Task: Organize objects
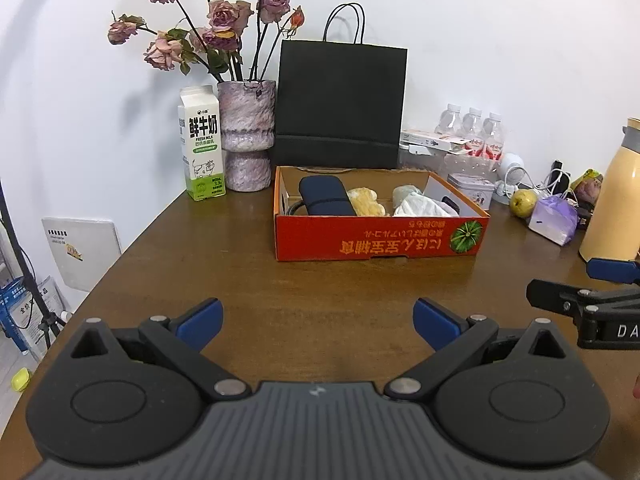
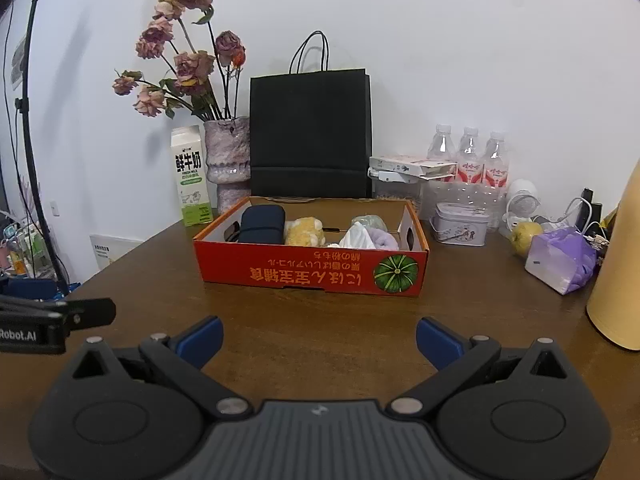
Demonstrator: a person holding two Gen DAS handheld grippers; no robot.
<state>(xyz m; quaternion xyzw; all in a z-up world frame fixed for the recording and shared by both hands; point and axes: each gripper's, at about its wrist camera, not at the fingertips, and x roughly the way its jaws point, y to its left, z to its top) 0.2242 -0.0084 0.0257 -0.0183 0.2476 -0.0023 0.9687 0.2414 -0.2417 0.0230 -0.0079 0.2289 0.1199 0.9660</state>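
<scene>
Two blue-padded fingers of the left gripper (image 1: 318,322) are standing wide apart in the left wrist view, holding nothing, hovering over the bare front part of the brown wooden table (image 1: 248,280). Ahead, a shallow red cardboard box with a green pumpkin print (image 1: 380,240) is sitting on the table, well apart from the fingers. Inside it are lying a dark navy pouch (image 1: 326,196) at the left, a yellow plush toy (image 1: 366,202) beside it, and a white crumpled tissue (image 1: 420,206) toward the right. Behind the box are standing a black paper bag with cord handles (image 1: 340,108), a mottled pink vase of dried roses (image 1: 247,136) and a white-and-green milk carton (image 1: 202,144). The right gripper (image 1: 576,284) is showing at the right edge, its fingers parted.

Moving to the right wrist view, the right gripper (image 2: 319,340) is also spreading wide and empty above the table (image 2: 320,320). The red box (image 2: 312,268) is resting in front of it, with the navy pouch (image 2: 262,226), the plush toy (image 2: 306,232) and the tissue (image 2: 358,236) inside. To the right are sitting a lilac plastic bag (image 2: 560,260) and a yellow-green pear (image 2: 526,236)
</scene>
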